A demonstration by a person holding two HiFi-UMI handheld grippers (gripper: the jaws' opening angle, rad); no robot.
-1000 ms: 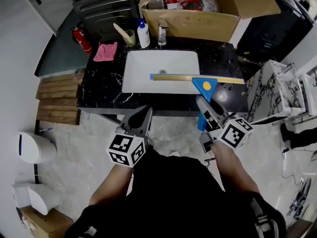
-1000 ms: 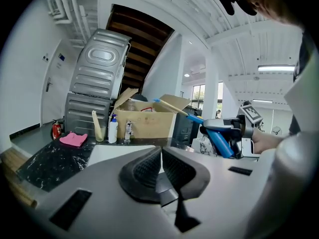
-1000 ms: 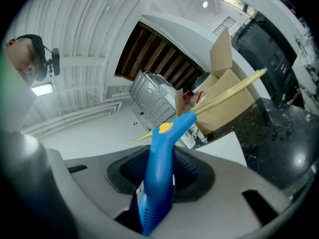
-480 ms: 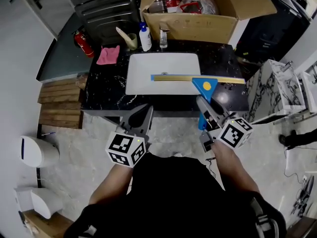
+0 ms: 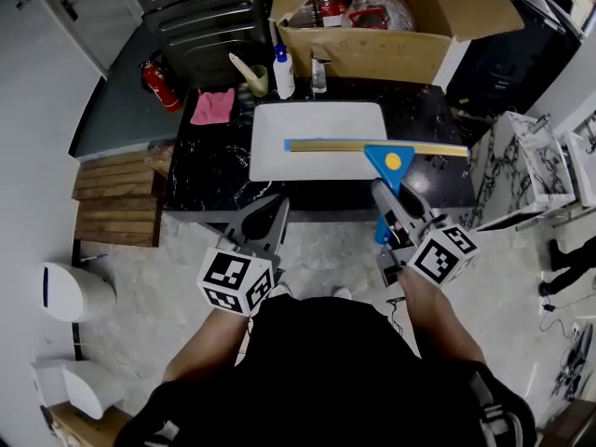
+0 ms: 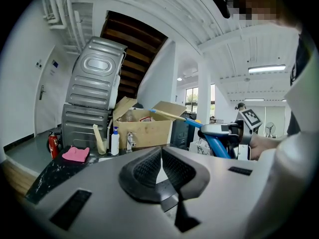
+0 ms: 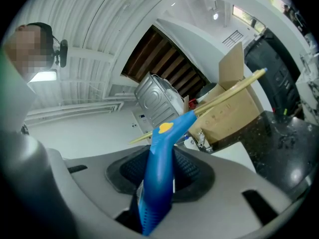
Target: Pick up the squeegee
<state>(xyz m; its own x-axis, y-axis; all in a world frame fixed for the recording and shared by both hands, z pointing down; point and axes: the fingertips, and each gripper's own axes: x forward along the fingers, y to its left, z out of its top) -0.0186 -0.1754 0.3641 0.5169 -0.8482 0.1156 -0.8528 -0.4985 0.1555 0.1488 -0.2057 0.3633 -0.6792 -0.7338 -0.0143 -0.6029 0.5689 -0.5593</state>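
The squeegee (image 5: 386, 161) has a blue handle, a yellow dot on its triangular head and a long brass-coloured blade bar. It hangs level in the air over the front of the white sink (image 5: 307, 166). My right gripper (image 5: 384, 194) is shut on the blue handle (image 7: 160, 173), with the blade pointing up and away in the right gripper view. My left gripper (image 5: 277, 208) hovers in front of the counter edge, its ribbed pads (image 6: 149, 168) closed together with nothing between them. From the left gripper view the squeegee (image 6: 219, 146) shows off to the right.
A black marble counter (image 5: 209, 170) holds the sink, a pink cloth (image 5: 213, 106), a soap bottle (image 5: 285, 73) and a faucet (image 5: 319, 74). An open cardboard box (image 5: 391, 54) stands behind. A fire extinguisher (image 5: 155, 84) and wooden pallet (image 5: 112, 203) lie left; a marble-patterned block (image 5: 521, 175) stands right.
The counter and sink have slid a little right and down in the head view. Both grippers keep nearly the same place in the picture. The squeegee stays gripped in the right one.
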